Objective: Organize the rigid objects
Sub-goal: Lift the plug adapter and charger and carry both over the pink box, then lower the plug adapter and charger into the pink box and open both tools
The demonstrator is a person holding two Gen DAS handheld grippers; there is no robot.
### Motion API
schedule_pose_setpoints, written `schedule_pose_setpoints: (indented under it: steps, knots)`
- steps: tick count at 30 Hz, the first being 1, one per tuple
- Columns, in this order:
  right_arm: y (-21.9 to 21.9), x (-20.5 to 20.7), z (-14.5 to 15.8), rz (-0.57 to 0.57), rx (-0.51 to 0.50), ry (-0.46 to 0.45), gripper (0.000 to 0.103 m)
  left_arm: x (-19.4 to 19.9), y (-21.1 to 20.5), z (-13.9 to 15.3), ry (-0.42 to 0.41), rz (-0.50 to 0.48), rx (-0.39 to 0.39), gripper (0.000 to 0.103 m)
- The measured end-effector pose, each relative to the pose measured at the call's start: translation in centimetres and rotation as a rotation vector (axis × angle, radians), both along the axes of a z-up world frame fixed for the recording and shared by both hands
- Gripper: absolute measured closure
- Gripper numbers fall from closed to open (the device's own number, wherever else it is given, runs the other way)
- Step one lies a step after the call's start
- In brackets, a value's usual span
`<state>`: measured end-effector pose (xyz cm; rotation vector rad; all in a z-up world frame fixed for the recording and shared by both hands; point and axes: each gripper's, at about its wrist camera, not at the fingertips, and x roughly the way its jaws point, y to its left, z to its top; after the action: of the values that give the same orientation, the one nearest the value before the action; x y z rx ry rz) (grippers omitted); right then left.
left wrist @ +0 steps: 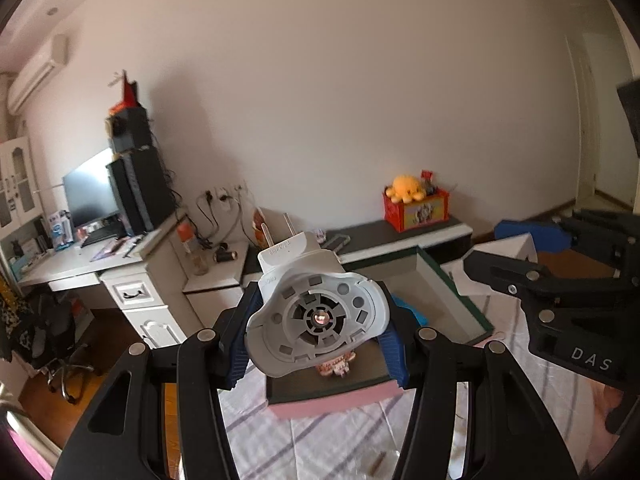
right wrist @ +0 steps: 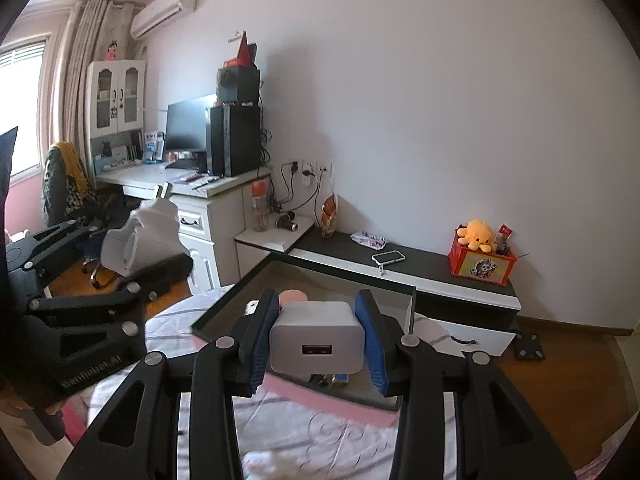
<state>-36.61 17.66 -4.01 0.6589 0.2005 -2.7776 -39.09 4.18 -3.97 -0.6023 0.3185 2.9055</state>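
A bed covered by a white sheet [right wrist: 340, 432] with thin purple stripes and a pink patch fills the foreground. A shallow open box [right wrist: 224, 312] with dark green walls and a grey floor sits directly on the sheet. Inside the box lie a round pink item [right wrist: 294, 296] and a few small objects too blurred to identify.

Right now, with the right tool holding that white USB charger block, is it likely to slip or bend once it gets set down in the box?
The charger block looks like a hard plastic shell, so it probably won't flex. Its smooth, glossy sides could be slippery, though the right tool clamps its ribbed blue pads flat against two parallel faces. Its flat faces suggest it would rest without rolling in the box.
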Motion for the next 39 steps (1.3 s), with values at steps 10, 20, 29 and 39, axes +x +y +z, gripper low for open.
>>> schedule_pose_setpoints:
  steps: [10,20,29,39]
  knots:
    - [0.8,-10.2,-5.7,-0.029,0.034,-0.187,0.062,-10.9,3.7,-6.1,-0.216,-0.042,-0.072,0.048]
    - [1.8,-13.2,-10.9,-0.041,0.053,-0.34,0.062,-14.2,4.5,-11.3,-0.346,-0.028,-0.104,0.047]
    - [2.8,-11.4,-9.4,-0.061,-0.001,-0.311,0.052,-11.3,3.1,-8.3,-0.263,-0.002,-0.079,0.014]
    - [2.0,-2.0,-2.9,-0.061,-0.042,-0.128,0.013,-0.6,-1.5,-1.8,-0.047,0.061,0.038,0.0]
